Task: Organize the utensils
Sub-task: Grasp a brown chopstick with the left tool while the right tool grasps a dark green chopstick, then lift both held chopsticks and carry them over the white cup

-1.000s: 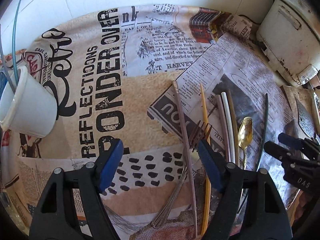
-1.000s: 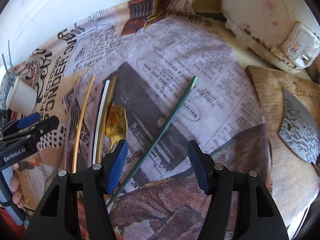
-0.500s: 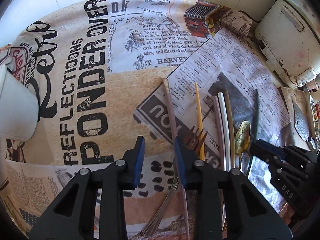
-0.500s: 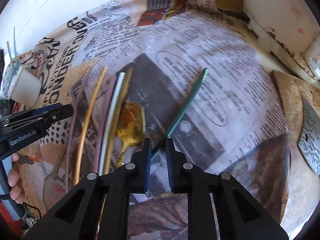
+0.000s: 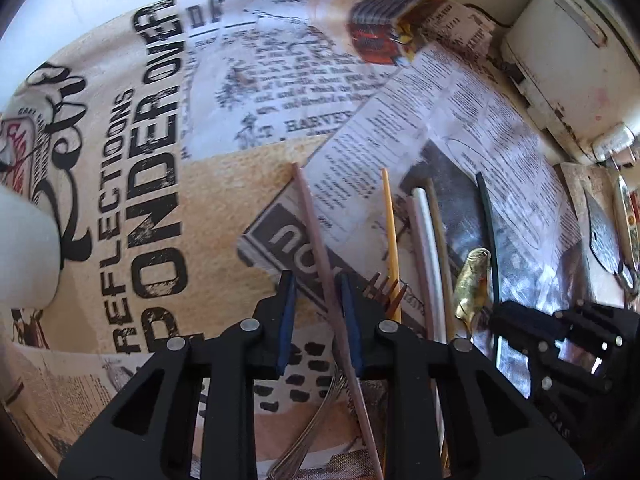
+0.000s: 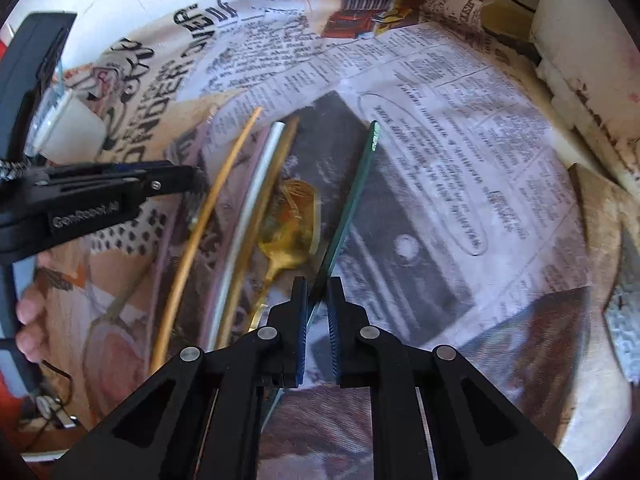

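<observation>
Both grippers have been closing over the last second, from wide spread to nearly together, and each is now narrowing onto a straw of its own. The right gripper point(image 6: 317, 322) is pinching the dark green straw point(image 6: 352, 200) near its lower end, the blue pads looking pressed to it on both sides, so that pick is, as I judge it, as good as made. The left gripper point(image 5: 319, 322) is narrowing around the mauve straw point(image 5: 320, 240), which is running up between the jaws close against the right-hand pad; a sliver of gap is showing on the other side, so I cannot tell whether it is truly clamped. That means two straws are about ready to go to the white cup point(image 6: 70, 130), which is standing well apart at the far left of the cloth. The rest are lying in a loose row between the two grippers: the yellow straw point(image 5: 390, 236), the white straw point(image 5: 426, 240), the gold spoon point(image 5: 472, 280) and a fork point(image 5: 390, 294) with its tines beside the left jaws. Everything is resting on a newsprint-patterned tablecloth point(image 5: 132, 208), with a sheet of real newspaper point(image 6: 460, 160) spread over its right part. A grubby white appliance point(image 5: 568, 64) is sitting in the far right corner against the pale wall, and a wooden board point(image 6: 600, 240) is lying at the right edge.
</observation>
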`<state>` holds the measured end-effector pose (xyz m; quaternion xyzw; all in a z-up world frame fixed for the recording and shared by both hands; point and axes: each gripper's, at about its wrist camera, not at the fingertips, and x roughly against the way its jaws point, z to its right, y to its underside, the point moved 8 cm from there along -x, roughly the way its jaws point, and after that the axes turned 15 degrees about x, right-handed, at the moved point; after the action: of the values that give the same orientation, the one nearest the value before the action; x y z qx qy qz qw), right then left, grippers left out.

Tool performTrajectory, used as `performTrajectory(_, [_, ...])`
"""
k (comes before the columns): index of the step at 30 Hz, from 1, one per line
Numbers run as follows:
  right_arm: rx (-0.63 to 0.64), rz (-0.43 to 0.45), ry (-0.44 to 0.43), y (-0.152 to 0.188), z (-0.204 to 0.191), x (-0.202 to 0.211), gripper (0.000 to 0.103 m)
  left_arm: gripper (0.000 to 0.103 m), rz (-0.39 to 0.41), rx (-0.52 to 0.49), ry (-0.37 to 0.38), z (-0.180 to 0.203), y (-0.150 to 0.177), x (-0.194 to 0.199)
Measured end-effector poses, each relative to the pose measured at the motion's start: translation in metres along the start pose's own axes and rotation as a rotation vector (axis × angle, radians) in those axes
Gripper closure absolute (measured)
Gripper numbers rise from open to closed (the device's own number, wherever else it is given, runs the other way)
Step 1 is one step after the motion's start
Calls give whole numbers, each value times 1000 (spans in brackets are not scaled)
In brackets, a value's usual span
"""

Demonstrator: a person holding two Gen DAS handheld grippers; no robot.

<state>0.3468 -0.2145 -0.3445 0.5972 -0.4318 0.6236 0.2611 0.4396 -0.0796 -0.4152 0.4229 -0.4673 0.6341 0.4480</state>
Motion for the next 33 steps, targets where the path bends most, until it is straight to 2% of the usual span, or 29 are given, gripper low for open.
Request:
performTrajectory(7, [-40,-8,-10,-10,1,-6,93,81,-43,-102,-24,11,-1,-4])
performTrajectory(10, [-50,19,-13,-18,-1,-10,91,86,-41,-119,-35,14,-2,-6])
performTrajectory(11, [-47,22,-12,-20,-2,-11,91,93,-40,-119,-38,16,-3,-8])
performTrajectory(16, [-33,26,-19,-28,-4,-12,94,98,-48,-116,-20,19,-5,-10])
performTrajectory(20, [-57,22,-48,-25,0,-9,97,99,-66,-60,13,10,-9,-7])
performTrajectory(25, [-70,43,-51,-16,0,5,97,99,-43,-15,46,-10,-3,8])
performTrajectory(33, [-72,100,-69,-25,-11,22,97,99,53,7,68,-18,7,53])
